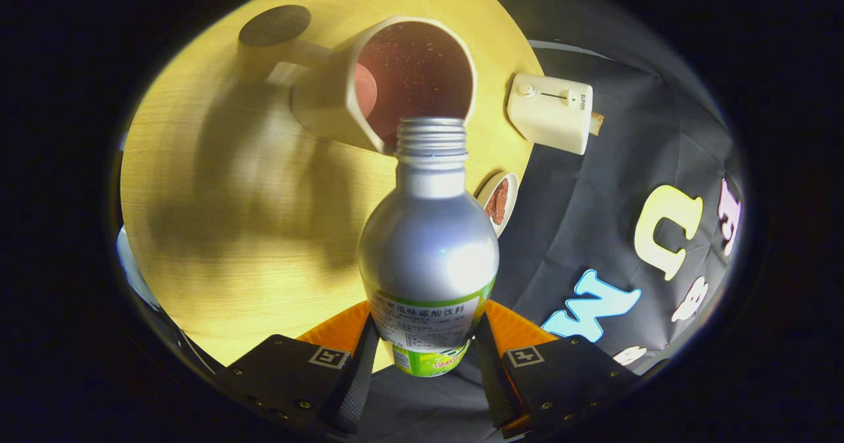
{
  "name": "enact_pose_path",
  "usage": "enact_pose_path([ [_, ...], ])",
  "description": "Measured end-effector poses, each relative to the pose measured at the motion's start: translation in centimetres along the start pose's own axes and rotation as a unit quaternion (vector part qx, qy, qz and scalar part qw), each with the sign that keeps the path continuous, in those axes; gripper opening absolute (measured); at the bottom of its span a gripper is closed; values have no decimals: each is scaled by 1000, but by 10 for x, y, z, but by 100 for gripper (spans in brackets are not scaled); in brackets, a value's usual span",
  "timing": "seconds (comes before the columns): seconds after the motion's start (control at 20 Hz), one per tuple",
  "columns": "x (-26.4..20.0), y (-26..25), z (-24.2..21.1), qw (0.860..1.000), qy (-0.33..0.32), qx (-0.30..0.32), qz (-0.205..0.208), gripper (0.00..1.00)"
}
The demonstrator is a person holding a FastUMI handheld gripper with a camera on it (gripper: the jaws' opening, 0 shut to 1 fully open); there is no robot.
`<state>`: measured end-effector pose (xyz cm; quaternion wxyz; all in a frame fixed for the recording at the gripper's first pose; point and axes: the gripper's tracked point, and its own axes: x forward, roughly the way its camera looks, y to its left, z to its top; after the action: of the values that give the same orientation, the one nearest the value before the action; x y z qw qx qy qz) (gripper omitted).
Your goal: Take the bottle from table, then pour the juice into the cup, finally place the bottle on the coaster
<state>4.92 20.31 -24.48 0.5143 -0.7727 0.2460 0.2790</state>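
Aluminium, smooth and likely slippery, the bottle [428, 245] sits centre frame, my jaws pressed on its labelled lower body, mouth at the cup [395, 80] rim above; I'd grip firmly there.

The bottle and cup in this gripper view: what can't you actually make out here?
- Bottle: its base, hidden between the gripper fingers that clamp it.
- Juice stream: the bottle's threaded mouth meets the cup rim, and no flow is discernible.
- Cup: its fill level is unclear, the inside is dark.
- Small dish: partly covered by the bottle, its contents too small to tell.
- Coaster: in shadow beyond the cup, its surface detail lost.
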Motion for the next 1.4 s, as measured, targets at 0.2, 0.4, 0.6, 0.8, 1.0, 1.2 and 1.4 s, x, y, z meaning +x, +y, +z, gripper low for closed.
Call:
enact_pose_path([
  [0.2,0,-4,-3,1000,5,-13,-3,72],
  [0.4,1,-6,-5,1000,11,-22,-1,72],
  [0.6,-1,-8,-5,1000,13,-24,-1,71],
  [0.8,-3,-11,-7,999,20,-30,-1,71],
  [1.0,-4,-14,-8,999,25,-39,-2,71],
  [1.2,-5,-15,-9,999,29,-42,-1,71],
  [1.4,-6,-18,-11,998,32,-51,0,71],
])
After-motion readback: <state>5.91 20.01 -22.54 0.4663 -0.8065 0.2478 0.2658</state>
